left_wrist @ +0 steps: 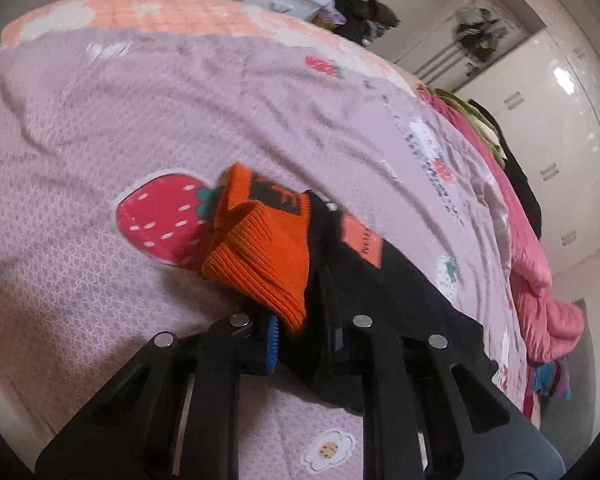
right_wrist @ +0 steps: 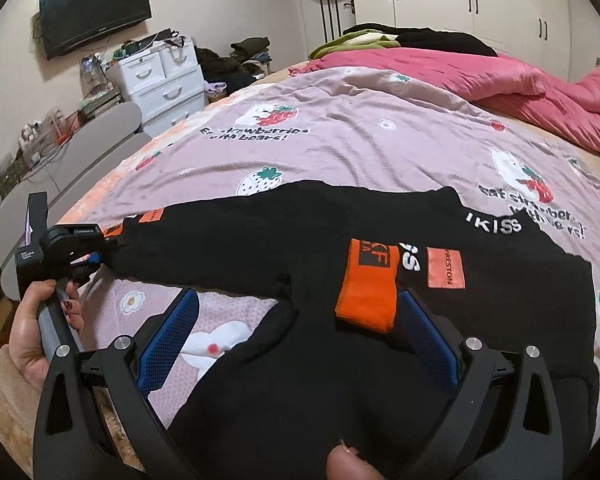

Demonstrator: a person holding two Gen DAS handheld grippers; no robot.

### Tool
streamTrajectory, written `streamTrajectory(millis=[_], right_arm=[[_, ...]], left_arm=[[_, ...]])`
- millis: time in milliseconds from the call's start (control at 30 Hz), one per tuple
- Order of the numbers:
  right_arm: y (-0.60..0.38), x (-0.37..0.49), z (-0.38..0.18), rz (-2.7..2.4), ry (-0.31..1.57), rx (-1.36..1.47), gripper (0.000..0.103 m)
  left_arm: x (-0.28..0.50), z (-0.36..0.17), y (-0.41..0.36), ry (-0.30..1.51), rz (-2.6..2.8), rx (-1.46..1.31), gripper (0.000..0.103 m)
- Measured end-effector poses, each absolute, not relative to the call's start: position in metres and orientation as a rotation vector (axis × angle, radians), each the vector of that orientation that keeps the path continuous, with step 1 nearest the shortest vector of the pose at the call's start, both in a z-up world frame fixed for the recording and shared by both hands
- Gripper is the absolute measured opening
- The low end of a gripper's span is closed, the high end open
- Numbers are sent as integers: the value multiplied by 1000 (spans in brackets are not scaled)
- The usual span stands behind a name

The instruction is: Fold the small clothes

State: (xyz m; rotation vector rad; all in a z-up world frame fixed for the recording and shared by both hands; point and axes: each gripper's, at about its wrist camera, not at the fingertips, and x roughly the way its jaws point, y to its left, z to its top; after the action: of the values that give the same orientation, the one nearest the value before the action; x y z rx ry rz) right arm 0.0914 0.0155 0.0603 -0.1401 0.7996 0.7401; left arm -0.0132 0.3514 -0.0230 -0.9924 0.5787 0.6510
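Observation:
A black sweatshirt (right_wrist: 340, 232) with orange patches and white lettering lies spread on the lilac strawberry bed cover (right_wrist: 340, 140). My left gripper (left_wrist: 304, 336) is shut on the end of one sleeve, with the orange ribbed cuff (left_wrist: 260, 256) bunched up between its blue pads. In the right wrist view, the left gripper (right_wrist: 94, 262) pinches that sleeve end at the far left. My right gripper (right_wrist: 300, 300) stands open just above the garment's near part. The other orange cuff (right_wrist: 366, 292) lies flat beside its right finger, untouched by the pads.
A crumpled pink quilt (right_wrist: 520, 84) and folded clothes fill the bed's far right. White drawers (right_wrist: 160, 80), a wall TV (right_wrist: 96, 12) and wardrobes (right_wrist: 480, 0) stand beyond the bed. A hand (right_wrist: 32, 340) holds the left gripper's handle.

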Motion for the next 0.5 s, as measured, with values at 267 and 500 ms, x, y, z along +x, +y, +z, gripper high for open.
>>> streamTrajectory(millis=[267,500], right_arm=[[10,94,54,715,829,-141,99],[-5,100,58,688,825,-92,99]], left_arm=[[-7,-1,333,541,565,-882,8],[1,7,323,522,514,-843,8]])
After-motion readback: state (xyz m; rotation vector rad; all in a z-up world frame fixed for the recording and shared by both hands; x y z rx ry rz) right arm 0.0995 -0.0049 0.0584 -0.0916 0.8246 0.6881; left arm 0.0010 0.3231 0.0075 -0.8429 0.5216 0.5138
